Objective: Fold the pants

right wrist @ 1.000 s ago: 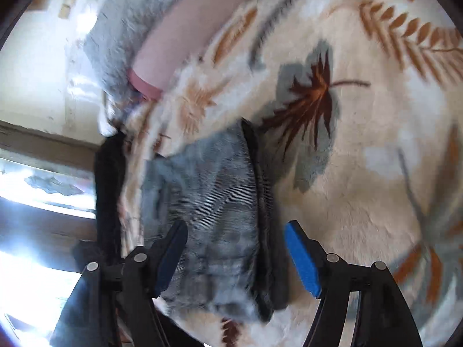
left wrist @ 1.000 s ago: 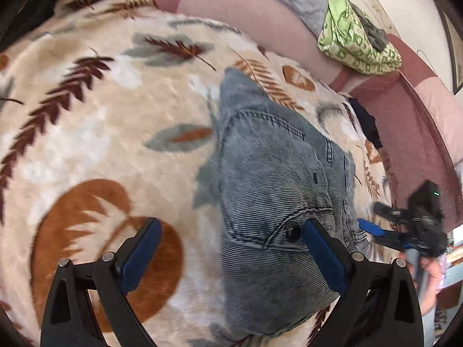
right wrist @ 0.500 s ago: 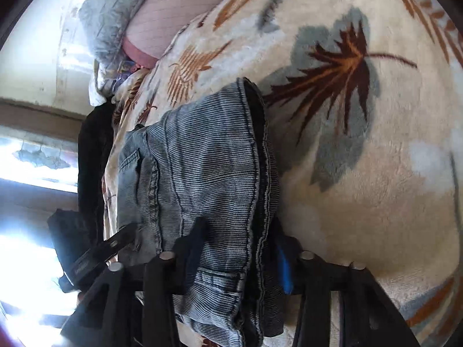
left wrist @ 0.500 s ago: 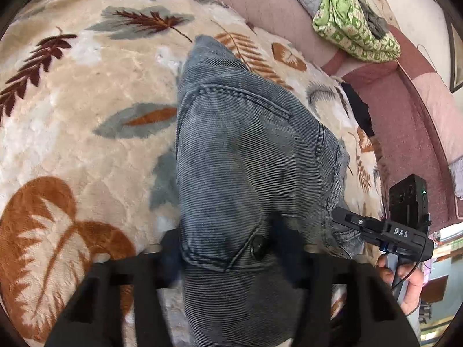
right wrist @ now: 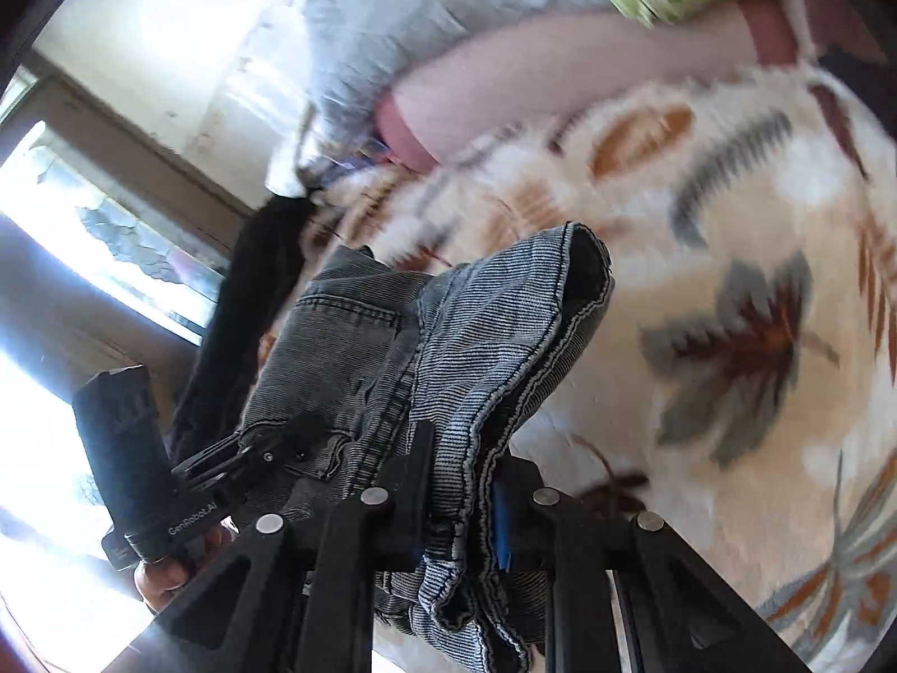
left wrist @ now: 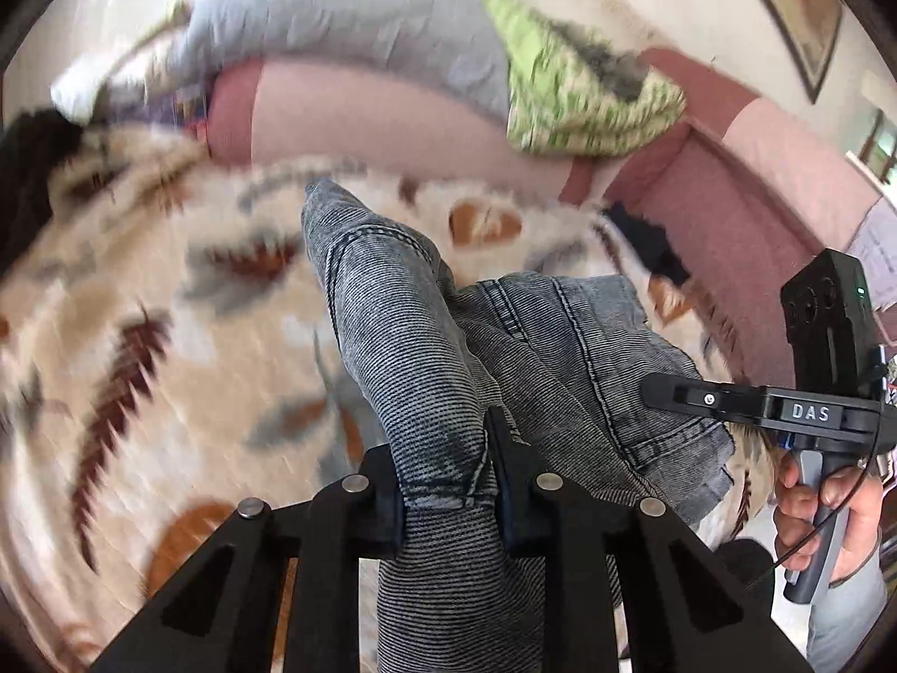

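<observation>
Left-wrist view: grey denim pants (left wrist: pixel 403 336) are seen bunched between the two black fingers of the left gripper (left wrist: pixel 448 496), whose jaws are closing with the pads already pressed on a hemmed edge of the cloth. From the grip the fabric is drawn away and downward to a cream blanket (left wrist: pixel 140 336) printed with brown and grey leaves, where the far end of the garment is seen touching the pile. A pink sofa back (left wrist: pixel 364 123) is seen behind the blanket, with a grey cushion (left wrist: pixel 364 17) and a green patterned cloth (left wrist: pixel 577 95) on top of it. At the right edge the right gripper (left wrist: pixel 667 392) is shown side-on, its handle held by a hand (left wrist: pixel 824 510). Right-wrist view: a second part of the pants (right wrist: pixel 493 336), with a stitched hem and a dark open fold, is clamped between the fingers of the right gripper (right wrist: pixel 459 510), whose jaws are likewise closing on the cloth. The garment is shown sagging between the two grips above the blanket (right wrist: pixel 729 224). At the lower left the left gripper (right wrist: pixel 246 457) and the hand (right wrist: pixel 168 572) holding it are visible against a bright window (right wrist: pixel 84 235).
</observation>
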Available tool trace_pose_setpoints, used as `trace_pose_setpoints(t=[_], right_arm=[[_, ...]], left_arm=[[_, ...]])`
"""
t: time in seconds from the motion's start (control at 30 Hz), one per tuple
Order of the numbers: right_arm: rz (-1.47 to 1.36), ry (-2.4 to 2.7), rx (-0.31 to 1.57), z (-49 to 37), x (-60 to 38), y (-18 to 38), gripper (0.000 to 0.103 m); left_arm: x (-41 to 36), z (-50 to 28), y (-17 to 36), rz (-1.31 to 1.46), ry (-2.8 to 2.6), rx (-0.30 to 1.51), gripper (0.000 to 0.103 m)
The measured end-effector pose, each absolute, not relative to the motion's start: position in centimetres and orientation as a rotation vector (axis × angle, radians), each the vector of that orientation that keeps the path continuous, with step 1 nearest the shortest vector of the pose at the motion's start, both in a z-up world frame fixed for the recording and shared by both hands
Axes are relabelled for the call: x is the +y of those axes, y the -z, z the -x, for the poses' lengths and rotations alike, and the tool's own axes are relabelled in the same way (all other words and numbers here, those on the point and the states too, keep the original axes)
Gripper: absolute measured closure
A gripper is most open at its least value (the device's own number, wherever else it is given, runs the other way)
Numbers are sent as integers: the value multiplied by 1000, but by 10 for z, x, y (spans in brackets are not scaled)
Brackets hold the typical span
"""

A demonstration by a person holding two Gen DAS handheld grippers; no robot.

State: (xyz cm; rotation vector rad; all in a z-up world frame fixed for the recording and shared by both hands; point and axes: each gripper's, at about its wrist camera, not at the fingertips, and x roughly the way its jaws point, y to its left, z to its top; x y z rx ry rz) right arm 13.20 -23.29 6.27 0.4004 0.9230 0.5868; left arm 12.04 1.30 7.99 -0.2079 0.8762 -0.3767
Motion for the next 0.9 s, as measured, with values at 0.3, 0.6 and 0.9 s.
trace_pose_setpoints(t=[0.3,0.6,0.9], right_arm=[[-330,-586,897,-175,-206,-61,85],[-247,-451,1048,-191,-208,52,70],[-112,-377,834,-120,-194,9,53]], left_arm=[[35,-157,-73,255,356,846,78],[38,-163,24,263,225,1009,43],[35,-100,-20,170,176,832,19]])
